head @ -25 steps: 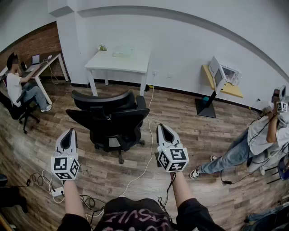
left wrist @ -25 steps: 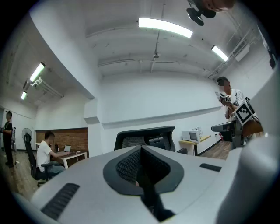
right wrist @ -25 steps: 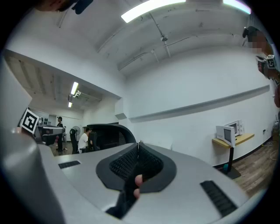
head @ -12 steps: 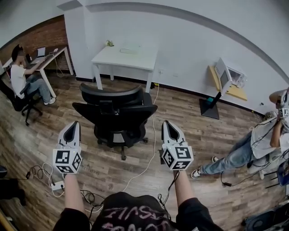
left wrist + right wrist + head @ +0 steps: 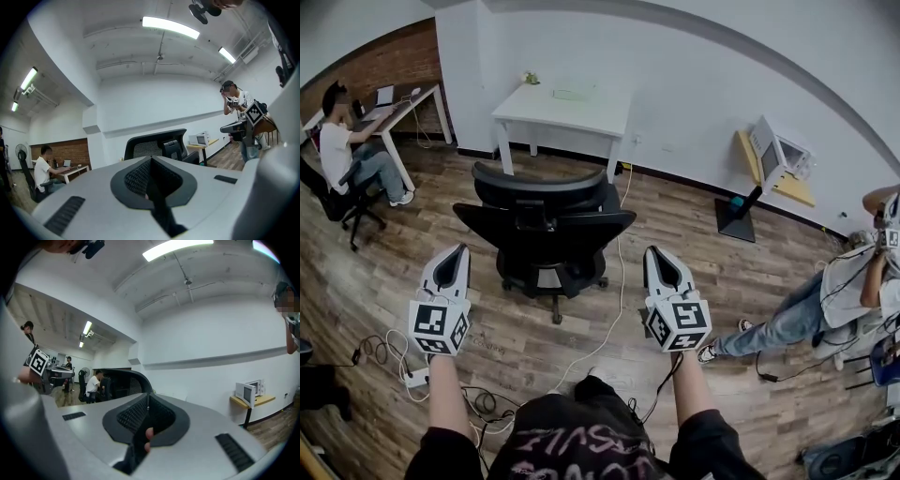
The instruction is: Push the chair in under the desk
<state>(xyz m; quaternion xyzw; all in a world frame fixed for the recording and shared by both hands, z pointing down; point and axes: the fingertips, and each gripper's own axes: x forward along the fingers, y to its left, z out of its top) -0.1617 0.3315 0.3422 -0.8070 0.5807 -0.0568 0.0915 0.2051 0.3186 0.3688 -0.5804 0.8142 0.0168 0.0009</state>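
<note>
The chair [image 5: 546, 222], a black office type with mesh backrest, headrest and castor base, is standing upright on the wooden floor [image 5: 694, 244], its backrest facing the near side and its seat pointing toward the table. The white four-legged table [image 5: 592, 114] is standing against the far wall [image 5: 694, 84]. The chair is sitting apart from the table, on its near side, not under it.

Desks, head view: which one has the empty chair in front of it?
The white desk against the far wall, just beyond the black chair. The left desk by the brick wall has a person seated at it.
</note>
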